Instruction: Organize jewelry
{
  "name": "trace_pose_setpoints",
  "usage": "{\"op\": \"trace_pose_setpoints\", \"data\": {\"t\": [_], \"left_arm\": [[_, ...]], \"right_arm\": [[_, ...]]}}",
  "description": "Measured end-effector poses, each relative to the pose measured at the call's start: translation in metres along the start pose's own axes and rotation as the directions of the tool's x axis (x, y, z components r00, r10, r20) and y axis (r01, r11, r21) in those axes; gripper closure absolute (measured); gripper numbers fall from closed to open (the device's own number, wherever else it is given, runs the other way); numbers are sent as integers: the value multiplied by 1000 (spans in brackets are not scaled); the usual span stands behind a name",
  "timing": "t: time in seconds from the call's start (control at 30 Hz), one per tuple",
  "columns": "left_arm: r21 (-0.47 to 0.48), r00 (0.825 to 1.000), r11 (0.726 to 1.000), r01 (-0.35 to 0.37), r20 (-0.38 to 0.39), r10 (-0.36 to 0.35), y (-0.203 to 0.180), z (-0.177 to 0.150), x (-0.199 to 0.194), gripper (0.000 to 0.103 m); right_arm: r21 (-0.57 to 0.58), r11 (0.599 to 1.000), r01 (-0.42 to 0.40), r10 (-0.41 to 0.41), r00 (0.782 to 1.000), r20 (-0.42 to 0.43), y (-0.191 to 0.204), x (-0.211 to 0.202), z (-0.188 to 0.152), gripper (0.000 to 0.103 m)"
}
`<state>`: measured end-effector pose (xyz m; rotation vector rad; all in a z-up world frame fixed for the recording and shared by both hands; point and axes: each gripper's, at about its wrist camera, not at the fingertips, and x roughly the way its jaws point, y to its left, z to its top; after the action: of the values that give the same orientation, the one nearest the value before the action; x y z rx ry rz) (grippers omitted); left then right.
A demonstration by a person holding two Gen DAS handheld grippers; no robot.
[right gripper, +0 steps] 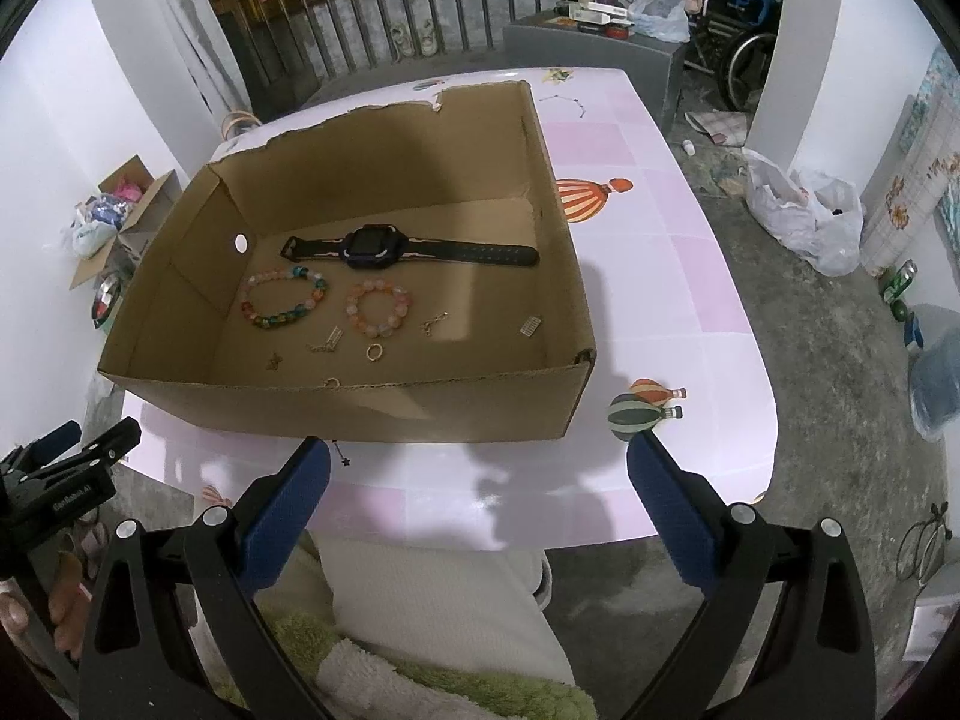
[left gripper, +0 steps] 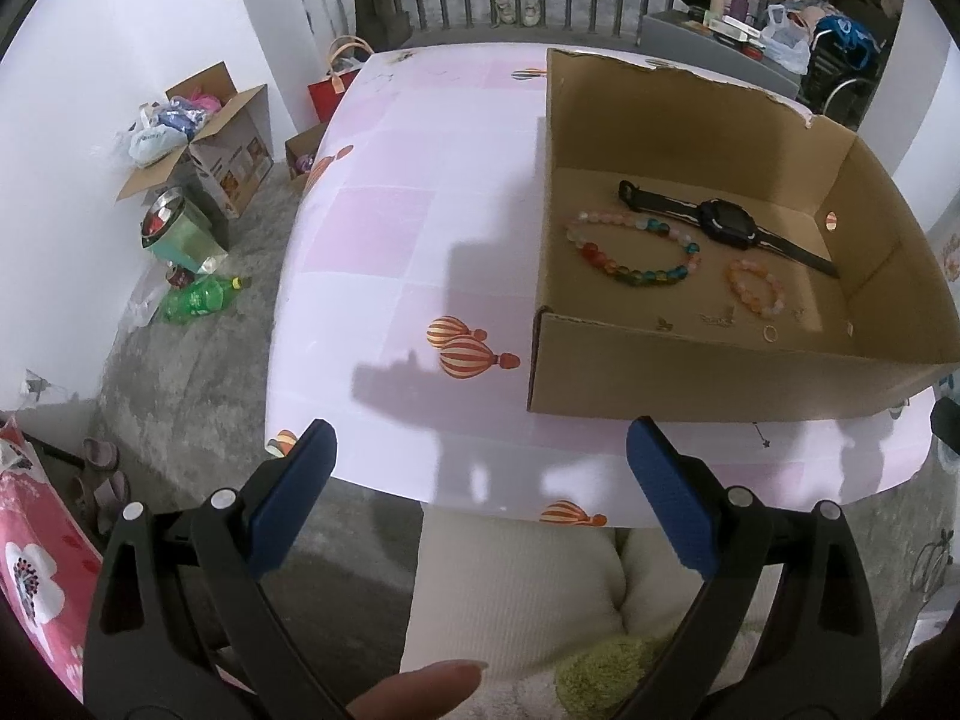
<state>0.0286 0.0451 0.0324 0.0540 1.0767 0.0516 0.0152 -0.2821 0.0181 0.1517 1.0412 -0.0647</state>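
An open cardboard box (left gripper: 690, 372) (right gripper: 360, 414) sits on the pink table. On its floor lie a black watch (left gripper: 723, 222) (right gripper: 384, 249), a multicoloured bead bracelet (left gripper: 630, 246) (right gripper: 285, 297), a peach bead bracelet (left gripper: 757, 287) (right gripper: 379, 307), a gold ring (left gripper: 770, 333) (right gripper: 374, 351) and several small charms and earrings (right gripper: 327, 341). My left gripper (left gripper: 480, 450) stands open before the table's near edge, left of the box, nothing between its fingers. My right gripper (right gripper: 480, 468) is open too, just in front of the box. The left gripper's tips (right gripper: 72, 450) show at the right view's left edge.
The table (left gripper: 384, 228) (right gripper: 660, 276) carries a balloon-print cloth. The person's lap in cream trousers (left gripper: 510, 588) lies below both grippers. On the floor at left are open boxes (left gripper: 204, 138), a bin and a green bottle (left gripper: 198, 297); at right a white bag (right gripper: 804, 216). Railings and a wheelchair stand behind.
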Motion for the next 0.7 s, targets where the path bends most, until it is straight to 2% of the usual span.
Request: {"op": "trace_pose_setpoints", "data": {"t": [0.7], "left_arm": [[-11, 1000, 1000, 3, -6, -3, 6, 0, 3, 9]], "right_arm": [[-7, 1000, 2, -2, 1000, 0, 7, 0, 2, 7]]}}
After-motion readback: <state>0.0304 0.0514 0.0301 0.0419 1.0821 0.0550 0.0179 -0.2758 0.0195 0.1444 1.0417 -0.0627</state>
